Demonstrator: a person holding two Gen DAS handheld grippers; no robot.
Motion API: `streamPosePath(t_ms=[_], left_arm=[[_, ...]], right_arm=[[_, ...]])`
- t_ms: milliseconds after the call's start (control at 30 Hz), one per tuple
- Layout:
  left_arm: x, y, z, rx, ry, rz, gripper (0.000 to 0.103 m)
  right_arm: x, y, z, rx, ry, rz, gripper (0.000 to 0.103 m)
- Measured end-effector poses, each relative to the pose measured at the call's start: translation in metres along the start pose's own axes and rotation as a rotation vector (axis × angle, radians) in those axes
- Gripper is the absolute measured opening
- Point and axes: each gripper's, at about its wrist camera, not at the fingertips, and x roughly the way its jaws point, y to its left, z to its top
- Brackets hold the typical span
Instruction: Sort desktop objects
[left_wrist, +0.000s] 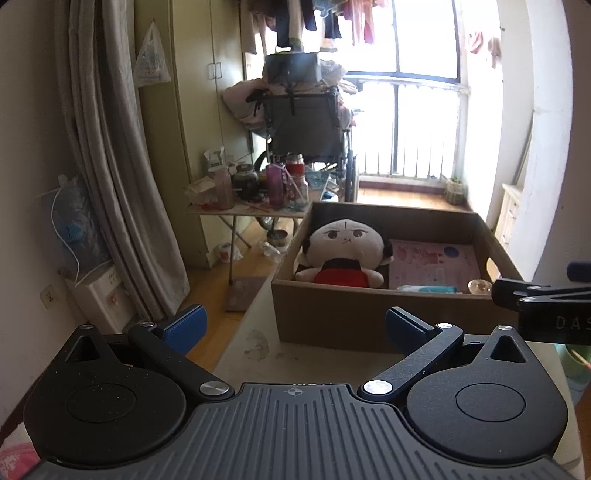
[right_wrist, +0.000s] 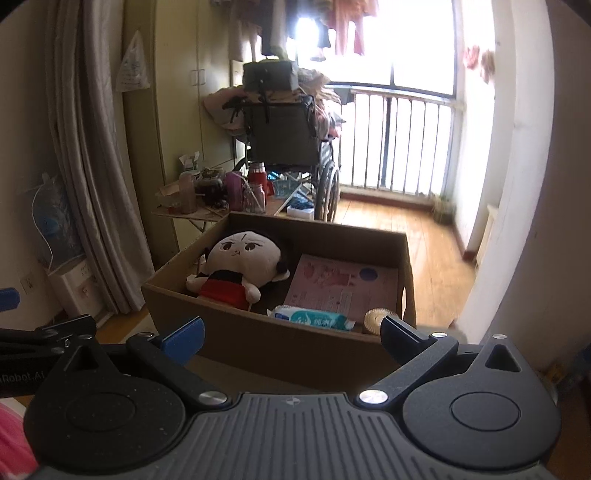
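Daylight is pouring through the barred balcony window behind a loaded wheelchair (right_wrist: 284, 133) and a cluttered folding side table (left_wrist: 255, 210), and I am looking across a pale worktop (left_wrist: 255, 343) at the open brown cardboard box (left_wrist: 343, 314) that is taking the sorted things. Both tools are hanging short of its near wall: my left hand-held gripper (left_wrist: 295, 325) is holding its blue-padded fingers wide apart with nothing between them, and my right hand-held gripper (right_wrist: 291, 336) is doing the same, empty, its tip showing at the right edge of the left view. Inside the box, a round-headed plush doll in a red top (right_wrist: 240, 269) is lying at the left end, a flat pink printed sheet (right_wrist: 343, 284) is covering the floor at the right, a white and teal tissue packet (right_wrist: 314, 317) is lying along the near wall with its long axis running left to right, and a small round golden object (right_wrist: 376, 319) is sitting just beside it in the near right corner, closest to the right tool. I am judging that the packing is well along, and I cannot see any loose item waiting on the worktop in either view. Any further drop would have to clear the near wall, which is standing directly between both tools and the contents.
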Motion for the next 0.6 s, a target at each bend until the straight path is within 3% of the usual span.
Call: streamPosePath(t_ms=[133, 600], left_arm=[[0.006, 0.001, 0.003, -0.019, 0.033, -0.013, 0.103], [0.018, -0.011, 0.002, -0.032, 0.098, -0.045, 0.103]], right_arm=[[0.005, -0.005, -0.003, 0.041, 0.021, 0.009, 0.103], [0.02, -0.002, -0.009, -0.033, 0.099, -0.055, 0.103]])
